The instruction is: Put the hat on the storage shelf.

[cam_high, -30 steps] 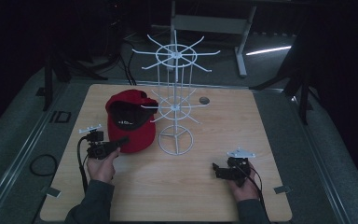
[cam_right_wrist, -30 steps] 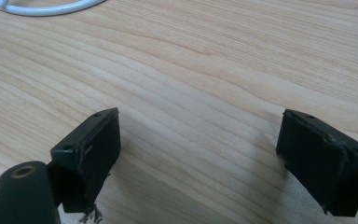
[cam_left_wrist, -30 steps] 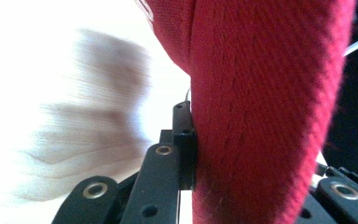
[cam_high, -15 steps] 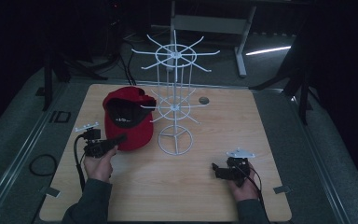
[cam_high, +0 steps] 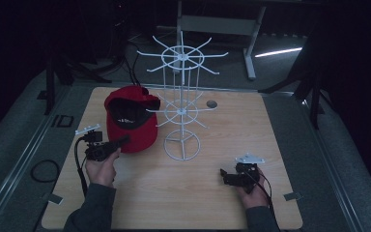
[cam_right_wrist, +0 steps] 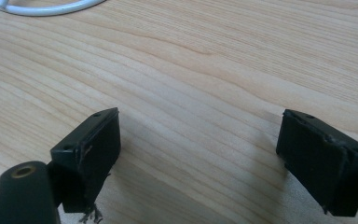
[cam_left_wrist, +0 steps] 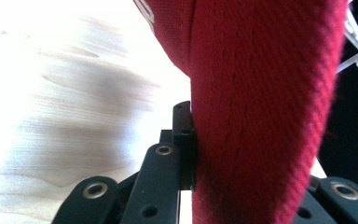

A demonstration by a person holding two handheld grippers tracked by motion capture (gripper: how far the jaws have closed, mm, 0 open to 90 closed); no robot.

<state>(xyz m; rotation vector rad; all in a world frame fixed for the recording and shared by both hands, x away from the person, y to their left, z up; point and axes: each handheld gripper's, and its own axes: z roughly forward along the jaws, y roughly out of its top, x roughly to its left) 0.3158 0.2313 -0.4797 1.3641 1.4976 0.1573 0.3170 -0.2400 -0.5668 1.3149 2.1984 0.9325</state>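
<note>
At left of the high view, the left tool [cam_high: 121,142] is clamped on the red cap [cam_high: 131,126], which is not yet hung. At centre, the white wire rack [cam_high: 181,108] has bare hooks. Lower right, the right tool [cam_high: 223,176] rests on the counter [cam_high: 270,130], jaws apart, empty.

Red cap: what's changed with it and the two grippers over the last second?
The red cap has shifted slightly toward the far left of the table, away from the white wire rack, carried by the left gripper, whose fingers stay clamped on its fabric. The right gripper has not moved: open, low over the wooden table. The rack stands as before.
</note>
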